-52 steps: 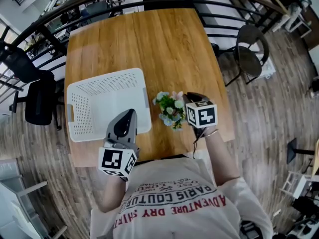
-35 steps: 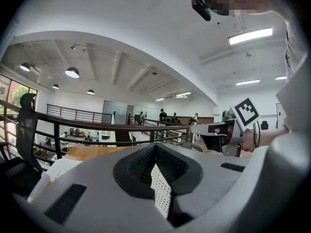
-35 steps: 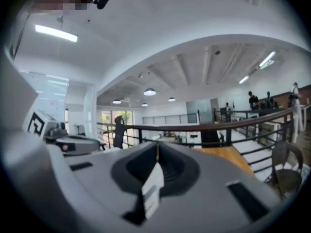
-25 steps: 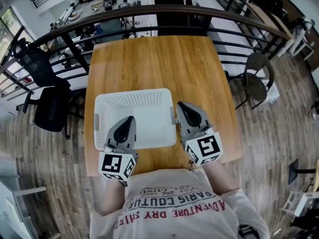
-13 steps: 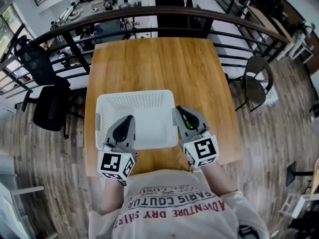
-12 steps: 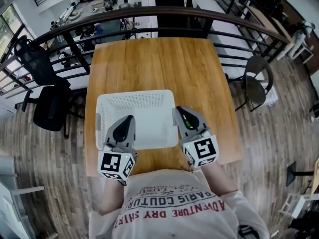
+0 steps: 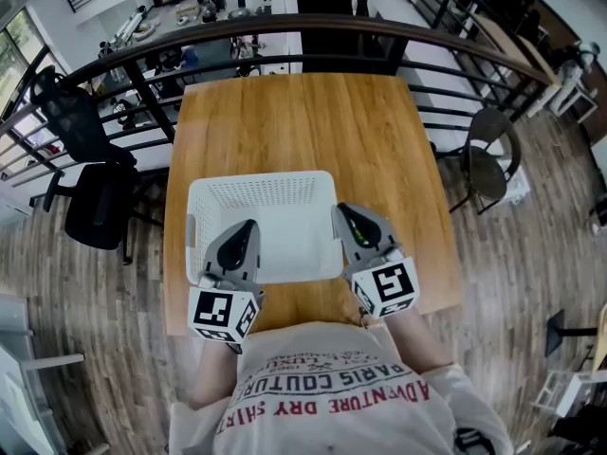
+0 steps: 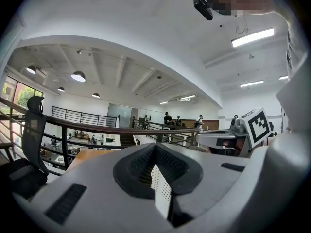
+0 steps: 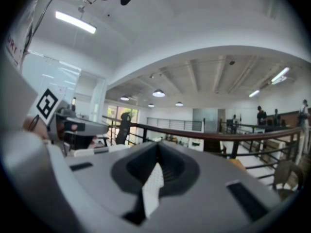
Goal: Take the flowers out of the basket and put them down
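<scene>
Plainly, with both tools pinched on one thin plastic wall, I judge that the care lies in moving them as a pair: level, at the same pace, no twist, so the wall does not flex or slip out. My left gripper (image 7: pixel 242 235) is clenched on the near wall of the basket (image 7: pixel 261 186) by its near left corner; its own view shows a sliver of white perforated plastic caught between the pads. My right gripper (image 7: pixel 349 218) is clamped the same way by the near right corner, with the same perforated strip between its closed jaws. The basket sits toward the near edge of the tabletop (image 7: pixel 303 121), and its floor looks bare. The flowers appear in none of the views, so I cannot say where they lie. Beyond it the wood runs clear to the far edge, with a railing (image 7: pixel 285 27) behind.
</scene>
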Demonstrator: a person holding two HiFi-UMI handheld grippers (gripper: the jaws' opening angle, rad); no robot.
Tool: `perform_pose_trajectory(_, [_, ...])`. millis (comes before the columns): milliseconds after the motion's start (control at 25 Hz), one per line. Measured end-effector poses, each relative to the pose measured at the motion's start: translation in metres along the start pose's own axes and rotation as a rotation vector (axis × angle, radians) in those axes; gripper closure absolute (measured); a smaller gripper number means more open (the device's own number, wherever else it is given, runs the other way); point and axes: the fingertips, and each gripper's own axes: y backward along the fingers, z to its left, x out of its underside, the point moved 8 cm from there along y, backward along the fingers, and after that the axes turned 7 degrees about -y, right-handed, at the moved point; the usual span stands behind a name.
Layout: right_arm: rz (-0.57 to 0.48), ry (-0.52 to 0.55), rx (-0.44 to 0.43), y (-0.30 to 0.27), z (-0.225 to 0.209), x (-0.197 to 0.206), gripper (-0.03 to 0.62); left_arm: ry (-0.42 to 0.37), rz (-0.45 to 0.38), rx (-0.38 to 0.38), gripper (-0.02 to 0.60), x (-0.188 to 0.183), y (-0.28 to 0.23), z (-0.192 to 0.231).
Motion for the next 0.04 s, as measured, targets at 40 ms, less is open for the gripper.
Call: perform_pose_trajectory(40, [0.002,-0.003,0.001,0.0001,0.0010,0.0003,0.565,0.002,0.000,0.001,0.555,-0.0002,0.0009,0.0006])
